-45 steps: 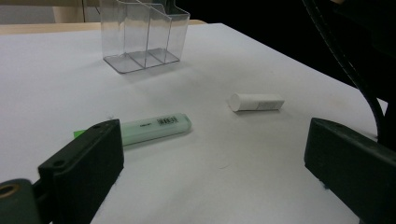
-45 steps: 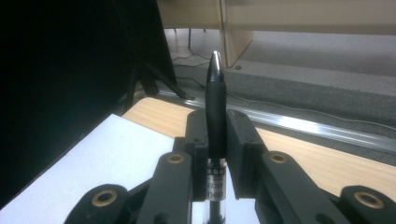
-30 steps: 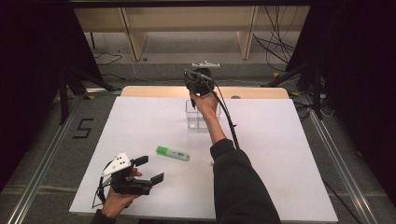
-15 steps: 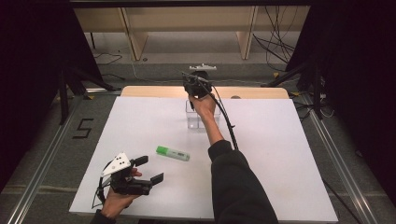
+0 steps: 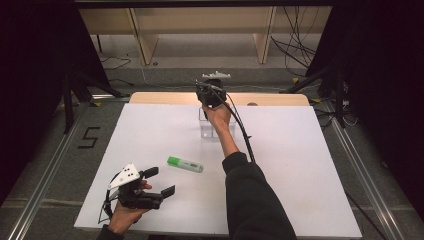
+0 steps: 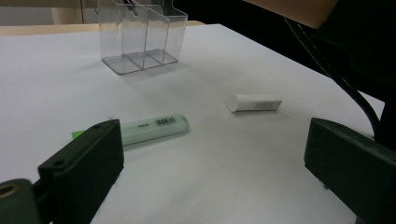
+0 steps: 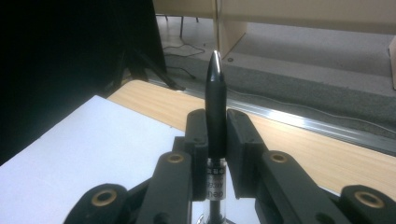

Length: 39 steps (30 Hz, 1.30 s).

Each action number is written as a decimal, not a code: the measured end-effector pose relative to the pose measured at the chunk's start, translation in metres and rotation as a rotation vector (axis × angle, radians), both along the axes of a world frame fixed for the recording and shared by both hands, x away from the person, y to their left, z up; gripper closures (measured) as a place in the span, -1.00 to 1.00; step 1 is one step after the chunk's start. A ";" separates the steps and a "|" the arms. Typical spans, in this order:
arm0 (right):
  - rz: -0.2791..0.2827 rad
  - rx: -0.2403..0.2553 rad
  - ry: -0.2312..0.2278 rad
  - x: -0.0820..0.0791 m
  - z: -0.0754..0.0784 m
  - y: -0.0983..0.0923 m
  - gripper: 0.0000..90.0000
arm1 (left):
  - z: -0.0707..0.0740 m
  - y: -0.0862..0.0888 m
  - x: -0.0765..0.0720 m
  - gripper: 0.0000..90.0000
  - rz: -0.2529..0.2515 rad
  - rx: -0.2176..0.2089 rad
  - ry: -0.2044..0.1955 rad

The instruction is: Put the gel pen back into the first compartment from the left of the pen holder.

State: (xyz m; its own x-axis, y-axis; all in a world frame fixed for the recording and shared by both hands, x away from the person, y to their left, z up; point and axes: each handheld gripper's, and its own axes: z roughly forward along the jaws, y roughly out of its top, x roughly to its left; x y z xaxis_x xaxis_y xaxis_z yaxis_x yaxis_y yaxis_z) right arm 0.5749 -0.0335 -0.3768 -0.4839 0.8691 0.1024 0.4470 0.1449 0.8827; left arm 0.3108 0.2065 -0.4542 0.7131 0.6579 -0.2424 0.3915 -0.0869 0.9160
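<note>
The pen (image 7: 216, 107) is clamped between the jaws of the right claw (image 7: 216, 140), its black tip pointing up and away past the desk's far edge in the right gripper view. From the high view, the right claw (image 5: 210, 92) hovers above the clear organizer (image 5: 209, 131) at the far side of the desk (image 5: 310, 165), so I judge the pen is being carried to one of its compartments; it is not yet inside, and lowering it in and letting go are left. The left claw (image 5: 157, 182) rests near the front edge, jaws spread wide with nothing between them. Ahead of it lies a green highlighter (image 6: 152, 128) flat on the desk, and a white cap (image 6: 254, 102) lies farther off to its right, both apart from the organizer (image 6: 140, 39). These two probably remain to be picked up afterwards, so the tidying looks less than halfway done.
</note>
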 end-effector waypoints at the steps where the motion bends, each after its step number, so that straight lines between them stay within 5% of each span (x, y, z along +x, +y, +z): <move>1: -0.001 0.001 0.001 0.000 0.000 0.000 0.78 | 0.000 0.000 0.000 -0.91 0.000 0.000 0.000; 39: -0.013 -0.004 -0.002 -0.011 -0.025 -0.008 0.75 | 0.000 0.000 0.000 -0.91 -0.001 0.002 -0.003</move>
